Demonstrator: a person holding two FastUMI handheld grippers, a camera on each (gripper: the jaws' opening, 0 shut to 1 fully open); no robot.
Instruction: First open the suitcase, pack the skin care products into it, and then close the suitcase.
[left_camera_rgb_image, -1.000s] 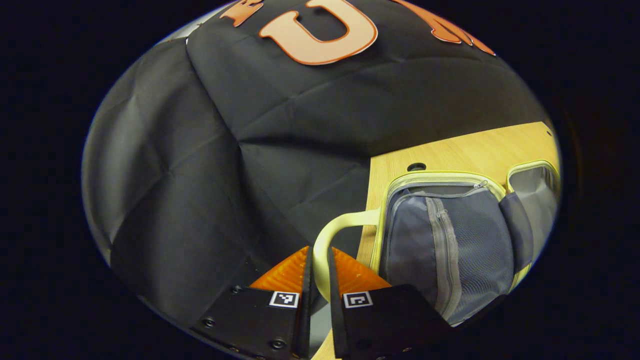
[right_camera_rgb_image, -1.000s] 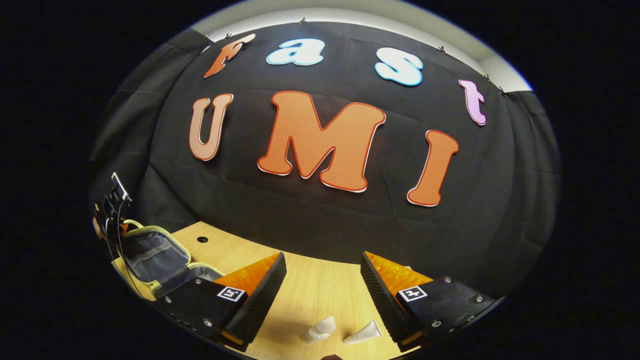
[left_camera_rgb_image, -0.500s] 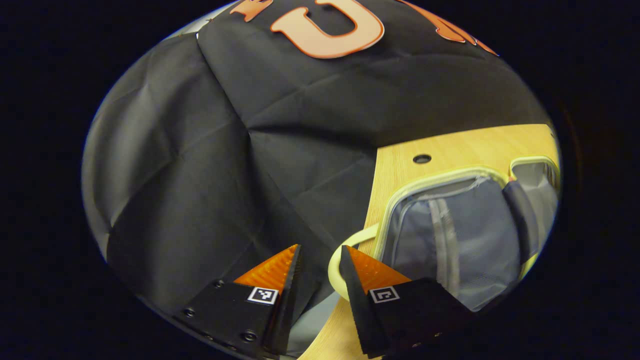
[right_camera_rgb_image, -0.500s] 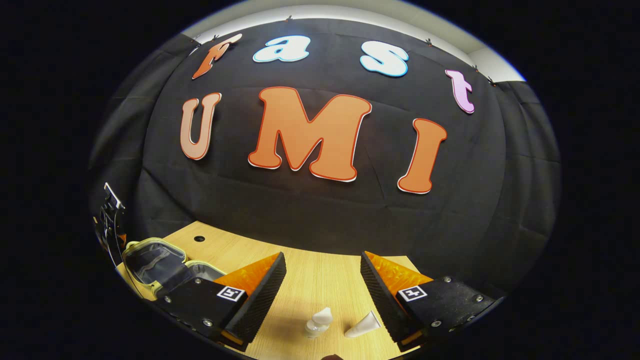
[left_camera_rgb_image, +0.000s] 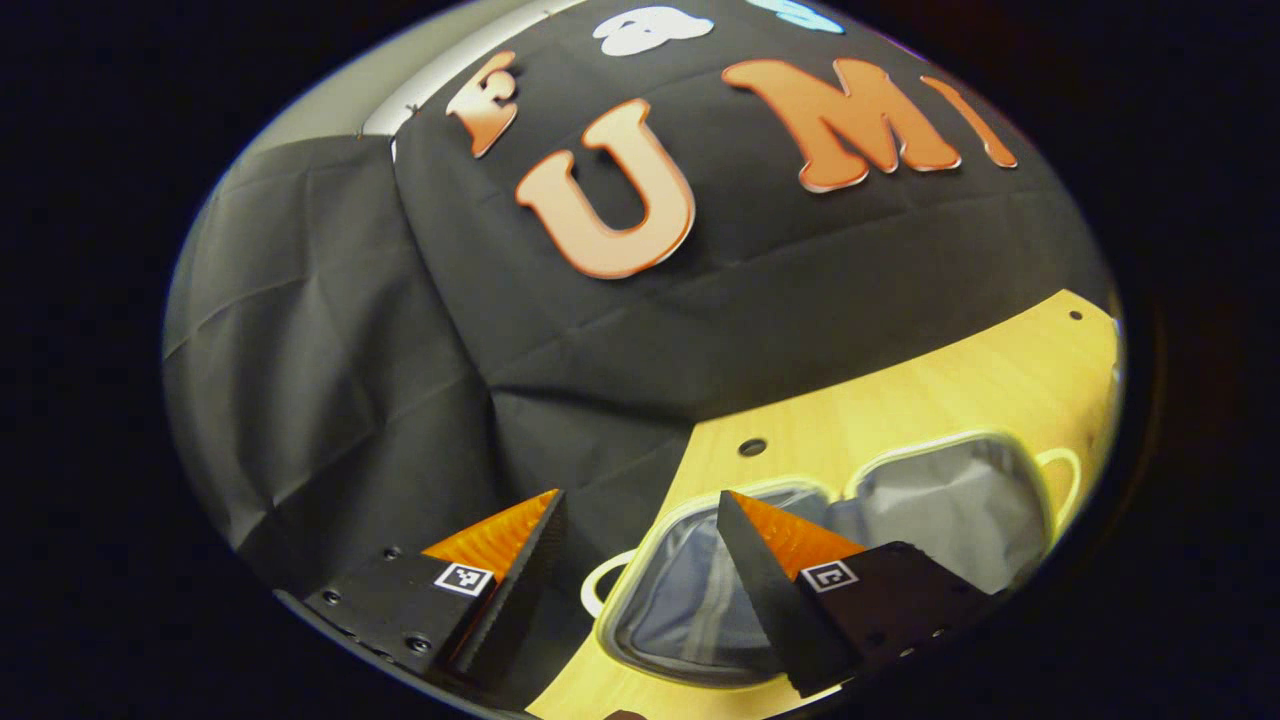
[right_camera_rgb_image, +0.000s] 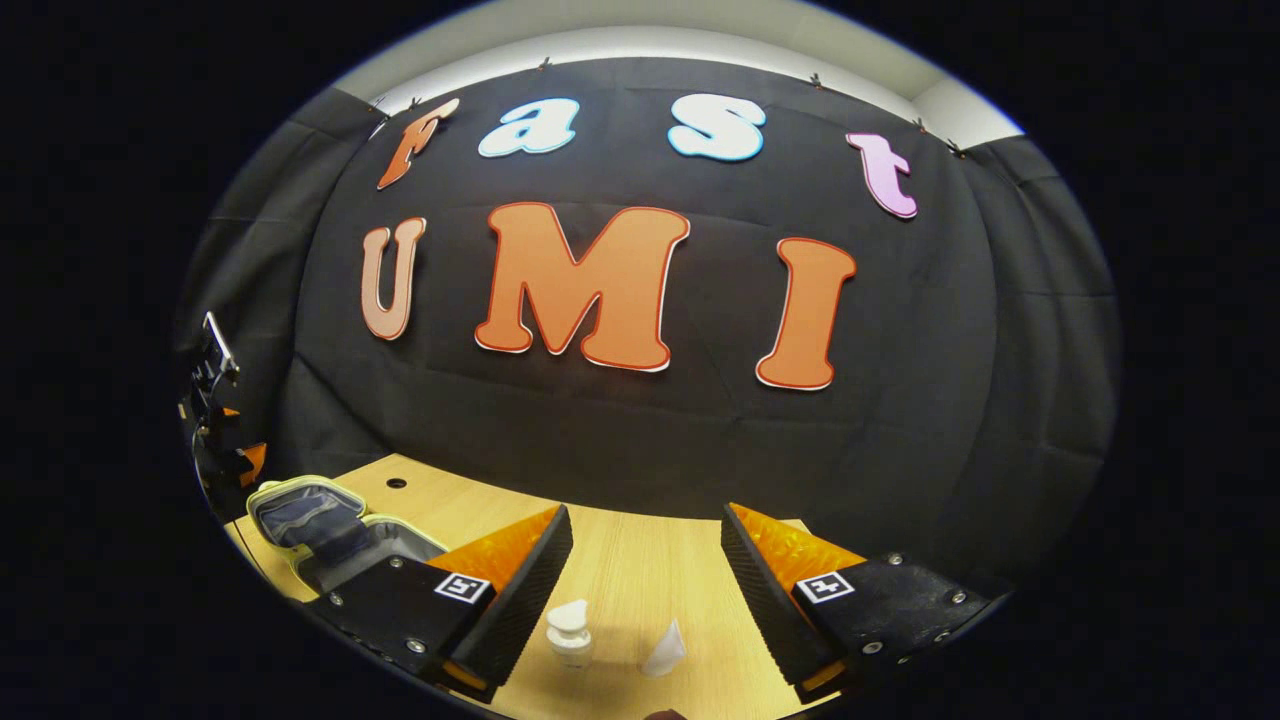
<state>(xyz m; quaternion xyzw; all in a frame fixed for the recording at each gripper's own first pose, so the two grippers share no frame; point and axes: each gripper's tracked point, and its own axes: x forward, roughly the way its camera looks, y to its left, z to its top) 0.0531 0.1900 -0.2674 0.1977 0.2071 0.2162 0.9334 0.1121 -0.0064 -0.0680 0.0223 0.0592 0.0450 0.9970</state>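
While the suitcase (left_camera_rgb_image: 830, 540) lies fully open on the wooden worktop (left_camera_rgb_image: 900, 400), both of its halves face upward, each edged with a pale yellow-green rim and lined in grey fabric. In the left gripper view, the left gripper (left_camera_rgb_image: 640, 505) hangs above the near half with its jaws released and nothing between them; the near half shows a grey zipped lining, and a pale carry handle (left_camera_rgb_image: 598, 585) projects from its outer edge over the side of the worktop. The far half carries a second pale handle (left_camera_rgb_image: 1065, 480) on its outer edge. A small round hole (left_camera_rgb_image: 752, 446) sits in the worktop just behind the suitcase. In the right gripper view, the right gripper (right_camera_rgb_image: 645, 520) is likewise released, jaws spread wide and grasping nothing, poised over two white skin care items: a small bottle (right_camera_rgb_image: 570, 632) standing upright and a tube (right_camera_rgb_image: 665, 650) just beside it (the two appear apart, not touching). Both items rest on the worktop, well apart from the suitcase (right_camera_rgb_image: 310, 515), which lies at the left of that view with the left gripper (right_camera_rgb_image: 225, 440) above its far side.
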